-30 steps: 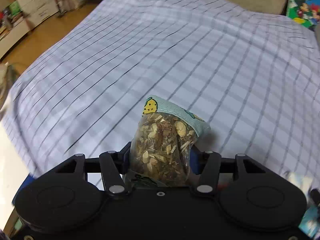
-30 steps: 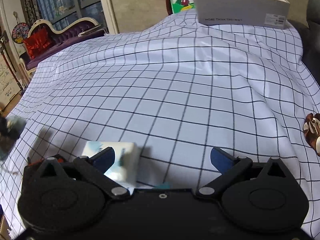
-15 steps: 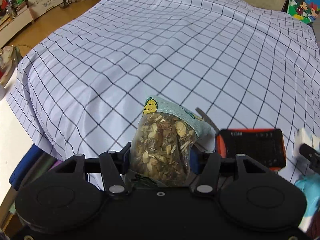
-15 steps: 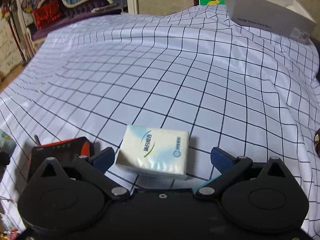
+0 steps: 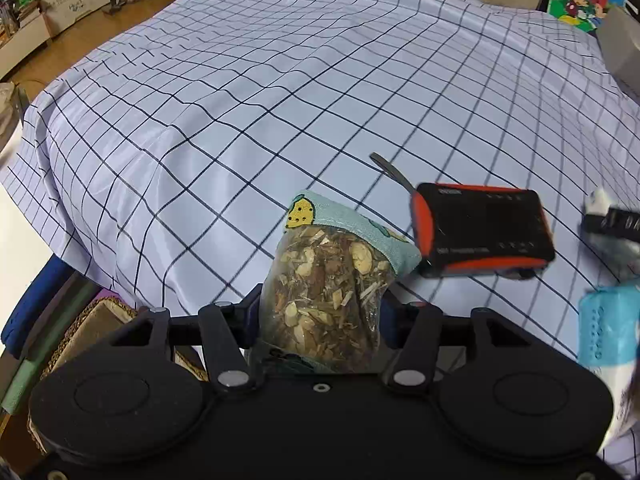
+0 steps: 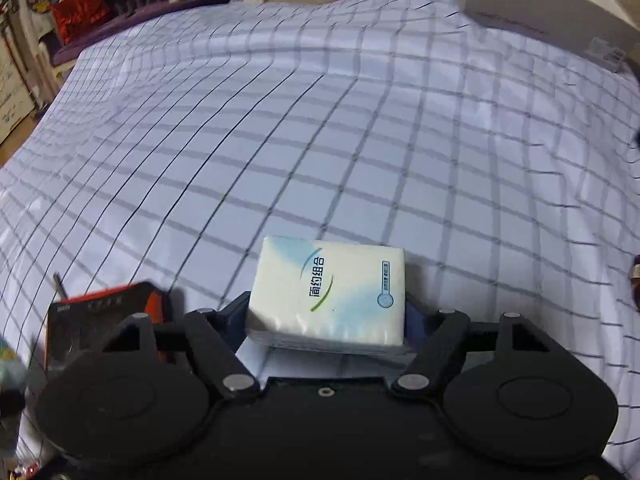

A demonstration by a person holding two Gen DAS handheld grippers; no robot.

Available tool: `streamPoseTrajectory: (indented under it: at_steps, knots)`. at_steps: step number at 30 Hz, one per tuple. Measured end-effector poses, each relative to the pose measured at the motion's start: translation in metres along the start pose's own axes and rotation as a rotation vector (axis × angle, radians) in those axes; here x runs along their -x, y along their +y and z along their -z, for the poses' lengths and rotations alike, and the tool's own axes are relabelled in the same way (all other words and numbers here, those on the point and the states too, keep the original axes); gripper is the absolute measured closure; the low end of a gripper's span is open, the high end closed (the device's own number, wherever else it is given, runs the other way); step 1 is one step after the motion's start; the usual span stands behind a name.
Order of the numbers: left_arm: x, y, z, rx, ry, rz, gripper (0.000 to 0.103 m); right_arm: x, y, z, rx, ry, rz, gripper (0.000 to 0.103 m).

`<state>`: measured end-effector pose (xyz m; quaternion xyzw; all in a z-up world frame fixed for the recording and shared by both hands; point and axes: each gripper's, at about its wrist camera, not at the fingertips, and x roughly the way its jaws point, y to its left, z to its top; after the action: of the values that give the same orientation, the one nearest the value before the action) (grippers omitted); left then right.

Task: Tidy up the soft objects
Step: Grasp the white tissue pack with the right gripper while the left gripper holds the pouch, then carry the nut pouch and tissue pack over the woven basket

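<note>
Soft white tissue pack with blue-green print [image 6: 326,294] sits on the checked bedsheet [image 6: 360,140] between the fingers of the right gripper [image 6: 326,316] — jaws are closing, blue pads look at or nearly on its short sides, contact not certain. Left gripper [image 5: 320,312] is pinched on the clear pouch of dried herb chips with a teal fabric top [image 5: 330,280], held up over the sheet's near-left corner.

For the right-hand grasp: keep the pack centred, squeeze only until the wrapper dents, then lift straight up. It's compressible, so too deep a bite will crush it and too shallow lets it slide out.

Watch the black-and-orange rectangular device [image 5: 484,230] — it lies just beside the pouch's right side and just left of the right gripper. It's rigid, probably not part of the sort; don't clip it on the lift.

Room: sheet is bare and wide toward the far side. Grey cardboard box [image 6: 540,12] sits at the far right corner, likely the drop target. Bed edge falls off left, past the left gripper.
</note>
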<state>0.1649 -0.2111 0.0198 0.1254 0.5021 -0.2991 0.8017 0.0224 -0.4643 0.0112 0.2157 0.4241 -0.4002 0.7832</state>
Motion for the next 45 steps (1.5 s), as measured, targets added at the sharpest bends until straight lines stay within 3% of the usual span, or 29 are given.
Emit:
streamPoseTrajectory:
  at_steps: [6, 12, 18, 21, 29, 36, 45]
  knots:
    - [0.018, -0.009, 0.020, -0.018, -0.019, 0.026, 0.050, 0.032, -0.047, -0.007, -0.071, -0.052, 0.063, 0.029]
    - [0.034, -0.023, 0.048, -0.033, -0.017, 0.051, 0.050, 0.074, -0.103, 0.022, -0.139, -0.070, 0.136, 0.029]
    - [0.050, -0.030, 0.075, -0.021, -0.016, 0.055, 0.050, 0.104, -0.129, 0.062, -0.149, -0.048, 0.169, 0.029]
    - [0.061, -0.029, 0.088, -0.007, -0.024, 0.051, 0.050, 0.117, -0.128, 0.074, -0.124, -0.027, 0.145, 0.029]
    - [0.086, -0.020, 0.119, 0.040, -0.048, 0.038, 0.050, 0.157, -0.108, 0.110, 0.095, -0.005, 0.122, 0.029]
    - [0.105, -0.003, 0.142, 0.092, -0.072, 0.021, 0.050, 0.178, -0.083, 0.134, 0.209, 0.019, -0.010, 0.029]
    - [0.103, 0.050, 0.160, 0.229, -0.062, -0.024, 0.050, 0.190, -0.005, 0.153, 0.318, 0.040, -0.210, 0.029]
